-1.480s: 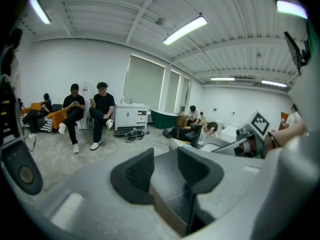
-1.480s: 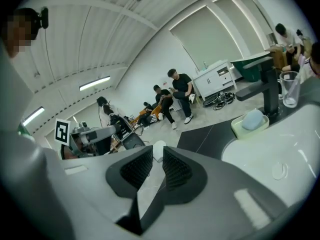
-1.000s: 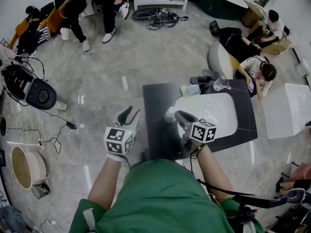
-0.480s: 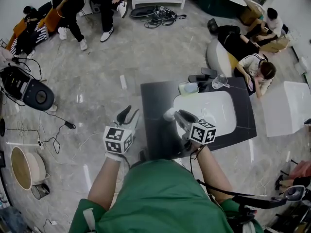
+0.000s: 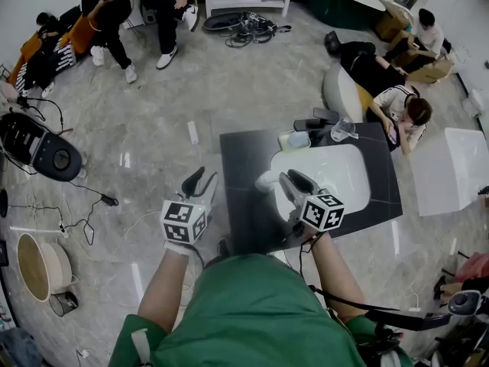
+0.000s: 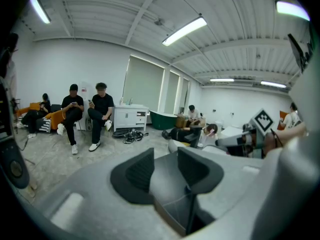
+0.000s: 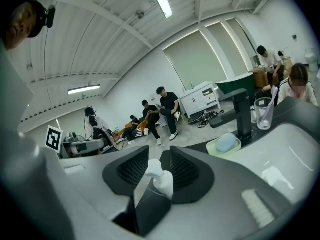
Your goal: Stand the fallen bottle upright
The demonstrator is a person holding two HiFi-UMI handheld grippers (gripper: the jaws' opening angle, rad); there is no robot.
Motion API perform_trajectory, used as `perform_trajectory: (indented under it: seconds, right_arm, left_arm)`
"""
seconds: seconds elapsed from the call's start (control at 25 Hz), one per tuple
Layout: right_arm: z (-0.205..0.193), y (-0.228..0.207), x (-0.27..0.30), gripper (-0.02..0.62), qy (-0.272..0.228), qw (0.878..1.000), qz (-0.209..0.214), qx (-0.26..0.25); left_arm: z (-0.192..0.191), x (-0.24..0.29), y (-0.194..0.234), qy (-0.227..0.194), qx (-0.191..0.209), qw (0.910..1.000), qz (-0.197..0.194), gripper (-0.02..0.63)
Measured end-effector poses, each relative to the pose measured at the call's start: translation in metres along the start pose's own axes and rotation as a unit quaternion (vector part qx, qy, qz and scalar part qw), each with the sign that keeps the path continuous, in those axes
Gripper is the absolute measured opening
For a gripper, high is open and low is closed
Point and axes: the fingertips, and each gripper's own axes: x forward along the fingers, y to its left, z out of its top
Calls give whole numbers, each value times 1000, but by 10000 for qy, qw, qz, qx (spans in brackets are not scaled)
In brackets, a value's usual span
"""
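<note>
A small white pump bottle point(image 5: 264, 180) stands upright on the dark countertop point(image 5: 241, 159), left of the sink. In the right gripper view the bottle point(image 7: 162, 181) rises between the two dark pads. My right gripper point(image 5: 281, 180) point(image 7: 158, 167) has just been opening its jaws. They now stand open around the bottle, with a gap showing on its left side. My left gripper point(image 5: 197, 182) point(image 6: 167, 170) hangs off the counter's left edge, open with nothing between its fingers.
A white sink basin point(image 5: 328, 170) fills the counter's right half, with a dark faucet point(image 7: 241, 111) behind it. A green soap dish with a blue soap point(image 5: 298, 139) point(image 7: 225, 144) and a clear cup point(image 5: 345, 131) point(image 7: 264, 112) stand at the back. Several people sit around the room.
The right gripper's jaws have spread apart and the gripper has drawn back a little. The bottle stays upright in the same spot. The left gripper has not moved.
</note>
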Motion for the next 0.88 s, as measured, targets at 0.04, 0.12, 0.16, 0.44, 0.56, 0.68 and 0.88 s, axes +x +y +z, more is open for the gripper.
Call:
perform_trajectory:
  seconds: [0.04,0.12,0.16,0.44,0.56,0.68,0.88]
  right_arm:
    - [5,0,-3,115,-51,9999,-49,-92]
    - [19,1,-10,115,-187,9991,-187,-334]
    - [28,3,-14,114,-277,9980,-279,-502]
    - [106,28,-52,112,-1134,9747,-757,-1770]
    - [132,44,-66,112,-1425,9623,-844,-2157]
    - [150,60,-81,96,-1693,9490,-1001,-2466]
    - [166,79,-97,15,-2012,9367,-1005,-2684]
  left_arm:
    - [2,-1,-1,-16,16,10000,2,147]
    - [8,-3,0,-64,79,9999,16,147]
    - [13,-4,1,-102,124,9999,33,147]
    - [77,-17,6,-725,420,9963,181,147]
    - [106,-26,-3,-1027,588,9928,193,140]
    - [129,-36,-15,-1275,756,9888,168,133]
    - [146,-45,-34,-1513,862,9847,36,111]
